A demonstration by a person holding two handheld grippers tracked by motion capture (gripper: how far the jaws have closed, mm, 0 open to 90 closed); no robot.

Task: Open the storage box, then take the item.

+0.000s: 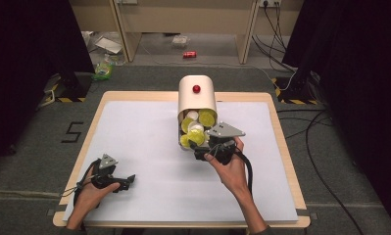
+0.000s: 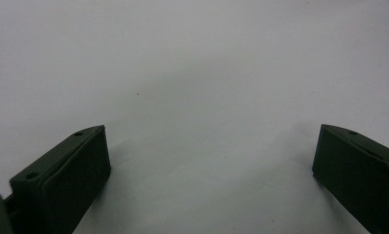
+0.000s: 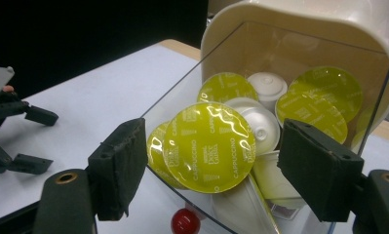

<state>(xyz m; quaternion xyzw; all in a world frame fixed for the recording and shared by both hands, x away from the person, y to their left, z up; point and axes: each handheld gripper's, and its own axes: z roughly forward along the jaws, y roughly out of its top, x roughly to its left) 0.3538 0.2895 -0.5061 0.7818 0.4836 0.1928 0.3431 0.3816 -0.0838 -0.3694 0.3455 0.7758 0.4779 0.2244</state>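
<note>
At container mouth: right gripper fingers spread around capsule | left gripper fingers spread, apart

- The table has a pale wood rim and stands on grey carpet.
- A white sheet covers nearly all of its top; only the wood edge shows around it.
- A cream bin lies on its side on the sheet, at the far middle, with its open mouth towards the person.
- Yellow-lidded and white capsules are piled inside the bin at its mouth.
- A clear lid with a red knob rests at the bin's mouth.
</note>
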